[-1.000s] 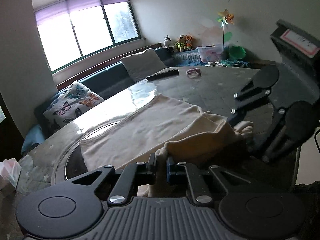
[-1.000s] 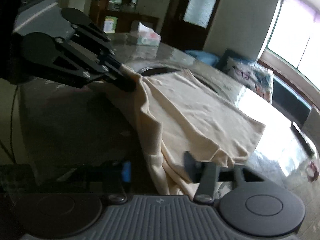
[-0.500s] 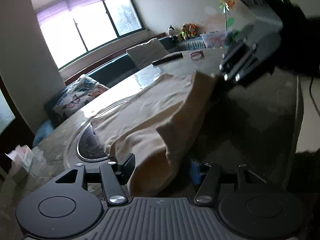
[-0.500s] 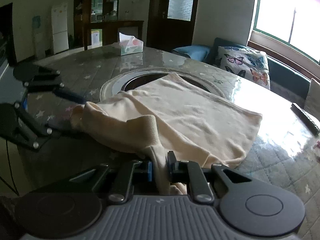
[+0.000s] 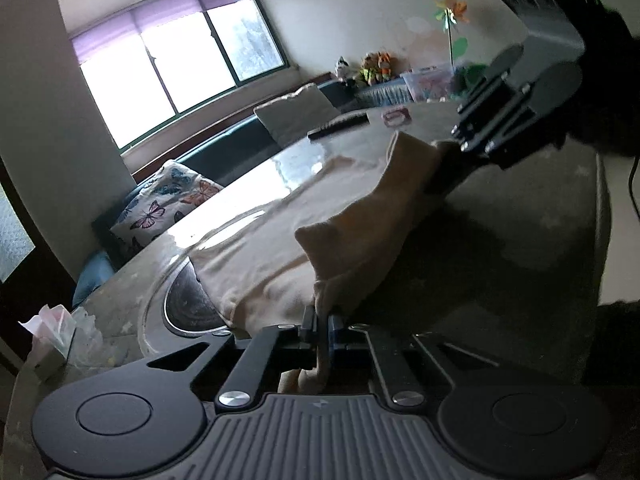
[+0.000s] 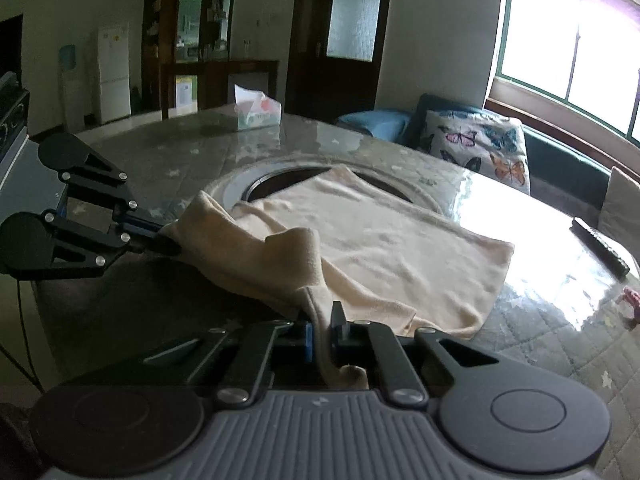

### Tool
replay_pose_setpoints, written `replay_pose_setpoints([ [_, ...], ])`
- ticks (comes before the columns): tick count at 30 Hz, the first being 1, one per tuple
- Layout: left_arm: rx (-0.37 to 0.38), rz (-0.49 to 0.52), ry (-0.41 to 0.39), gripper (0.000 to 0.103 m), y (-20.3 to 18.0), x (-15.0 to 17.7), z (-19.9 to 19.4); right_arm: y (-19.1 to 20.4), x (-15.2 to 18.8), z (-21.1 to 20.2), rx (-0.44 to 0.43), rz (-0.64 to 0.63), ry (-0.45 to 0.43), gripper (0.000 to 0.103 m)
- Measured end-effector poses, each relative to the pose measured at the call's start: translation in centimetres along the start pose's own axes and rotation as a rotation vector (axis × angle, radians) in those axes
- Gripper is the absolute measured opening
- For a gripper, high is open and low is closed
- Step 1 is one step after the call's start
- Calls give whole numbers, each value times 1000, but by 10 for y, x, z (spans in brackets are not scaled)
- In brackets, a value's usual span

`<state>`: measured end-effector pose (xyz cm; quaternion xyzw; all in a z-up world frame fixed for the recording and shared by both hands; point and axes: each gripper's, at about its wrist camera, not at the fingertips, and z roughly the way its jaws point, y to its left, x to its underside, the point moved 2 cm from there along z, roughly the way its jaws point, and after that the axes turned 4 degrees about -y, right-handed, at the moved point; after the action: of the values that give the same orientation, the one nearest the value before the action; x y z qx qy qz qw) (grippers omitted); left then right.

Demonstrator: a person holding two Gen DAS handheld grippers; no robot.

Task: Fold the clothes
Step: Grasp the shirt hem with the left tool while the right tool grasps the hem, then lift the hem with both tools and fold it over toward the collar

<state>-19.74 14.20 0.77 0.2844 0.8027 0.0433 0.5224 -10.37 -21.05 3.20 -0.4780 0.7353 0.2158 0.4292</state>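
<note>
garment: you're working with one cream garment (image 6: pixel 372 240). It's lying on the round table (image 6: pixel 540 344), its far part spread flat over the dark round inset (image 6: pixel 280 178) and its near edge lifted off the top between your two grippers.
left gripper (image 5: pixel 322 326): jaws are pinched right down on a bunched corner of the cloth, so you're holding fabric, not air.
right gripper (image 6: pixel 322 326): same deal, jaws nearly together, with a thin strip of the near edge trapped between them.
slip risk: both pinches are sitting on small bits of hem, so if you're pulling hard or fast a corner is probably going to pop out.
uneven fold risk: the edge is sagging and twisting between the grippers, so I'm guessing the fold is going to land crooked unless you're keeping it taut and level.
drag risk: the flat part is resting on a glossy top, so it's likely sliding along instead of folding over.
snag risk: the remote (image 6: pixel 600 246) and the small pink thing (image 6: pixel 630 298) are sitting near the far corner and might get swept.
counts: I'm counting one garment, two grippers, one remote, one pink item, one tissue box (image 6: pixel 256 114).
</note>
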Motion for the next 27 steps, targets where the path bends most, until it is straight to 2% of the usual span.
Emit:
replay_pose_setpoints([
  [10, 27, -6, -38, 5, -20, -19, -96, 32, -2, -78, -102, -35, -45, 7],
  [13, -1, 0, -48, 5, -20, -29, -100, 39, -5, -95, -128, -33, -52, 6],
  [17, -32, -18, -72, 5, -7, -41, -78, 27, -14, -87, -118, -9, -44, 6],
  [21, -45, -39, -77, 5, 12, -53, -36, -4, -26, -61, -98, 59, -20, 6],
  [27, -40, -53, -20, 5, 38, -61, 41, -45, -37, -7, -77, 99, 45, 6],
])
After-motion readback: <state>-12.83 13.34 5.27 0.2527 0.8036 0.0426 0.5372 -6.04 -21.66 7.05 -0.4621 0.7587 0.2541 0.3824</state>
